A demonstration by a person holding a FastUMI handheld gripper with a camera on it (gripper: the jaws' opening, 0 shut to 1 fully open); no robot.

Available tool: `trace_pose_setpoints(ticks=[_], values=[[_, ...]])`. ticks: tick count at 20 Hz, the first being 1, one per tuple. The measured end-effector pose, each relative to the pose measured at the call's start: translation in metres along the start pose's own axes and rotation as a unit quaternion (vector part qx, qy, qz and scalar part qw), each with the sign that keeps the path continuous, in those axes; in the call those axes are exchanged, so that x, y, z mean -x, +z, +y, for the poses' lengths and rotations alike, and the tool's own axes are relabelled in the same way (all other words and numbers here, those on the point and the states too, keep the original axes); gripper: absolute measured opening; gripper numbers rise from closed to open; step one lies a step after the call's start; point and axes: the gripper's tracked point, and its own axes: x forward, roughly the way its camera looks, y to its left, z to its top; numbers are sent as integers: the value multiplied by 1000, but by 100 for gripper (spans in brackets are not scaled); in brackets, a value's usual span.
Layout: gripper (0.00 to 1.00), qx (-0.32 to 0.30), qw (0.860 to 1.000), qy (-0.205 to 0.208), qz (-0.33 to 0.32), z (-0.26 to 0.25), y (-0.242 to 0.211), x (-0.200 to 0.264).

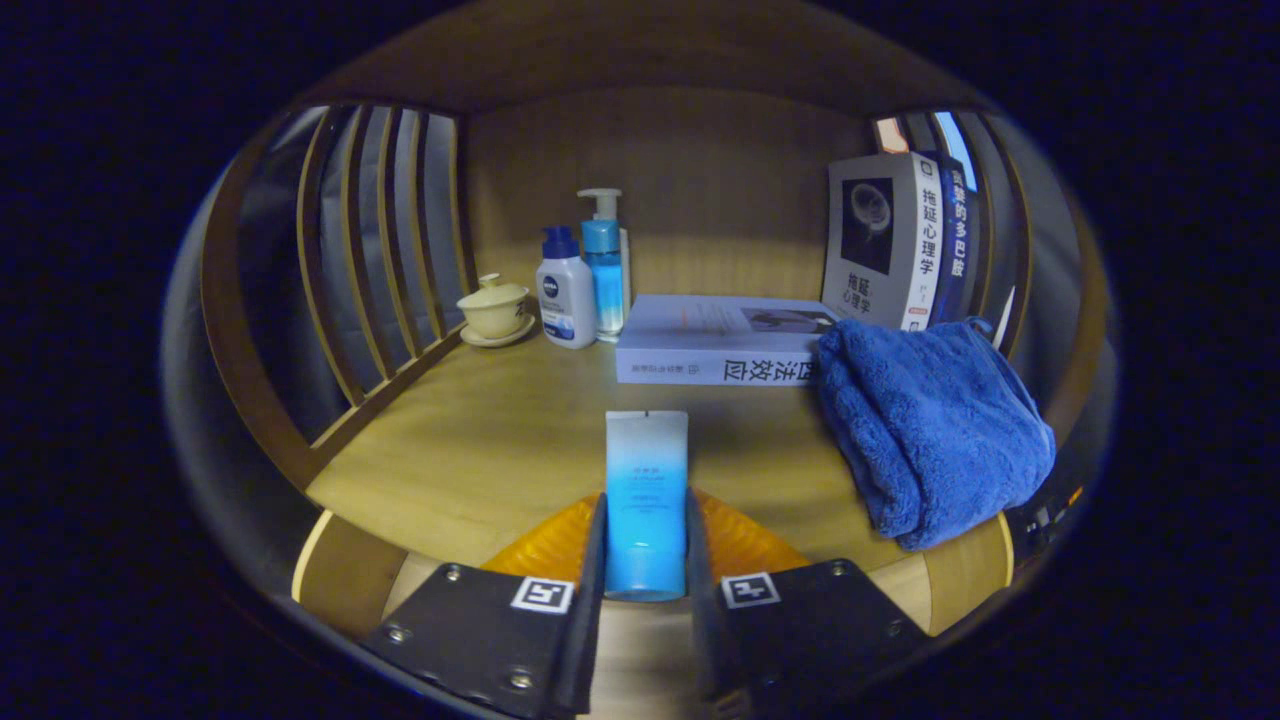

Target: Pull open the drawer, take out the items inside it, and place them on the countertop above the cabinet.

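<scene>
gripper [645,560] clenched on blue tube [646,500], both fingers pressing its sides, tube pointing toward 12 o'clock over wooden countertop [480,440]. blue towel [930,430] already lying on countertop at 2 o'clock from fingers, touching flat book [720,340] at 12–1 o'clock. bottles [585,280] and lidded cup [495,308] far back at 11 o'clock. judgement: tube taken out, at countertop, not yet released; setting down remains. drawer itself not seen, so remaining contents unknown.

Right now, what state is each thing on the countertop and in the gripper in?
gripper: shut on the tube
tube: held, over the countertop
blue towel: folded, lying flat
flat book: lying closed
upright books: standing
pump bottle: upright
lidded cup: lid on, on saucer
</scene>
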Motion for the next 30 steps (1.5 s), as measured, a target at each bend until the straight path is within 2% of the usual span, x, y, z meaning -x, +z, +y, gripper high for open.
trace_pose_setpoints(ticks=[3,6,13,18,24,30], values=[[48,9,1000,-9,-6,-3,1,6],[70,16,1000,-12,-23,-5,4,20],[70,22,997,2,-71,2,3,105],[69,11,995,39,-90,16,-23,179],[69,12,995,10,-101,6,-71,244],[70,17,995,-12,-94,0,-104,257]])
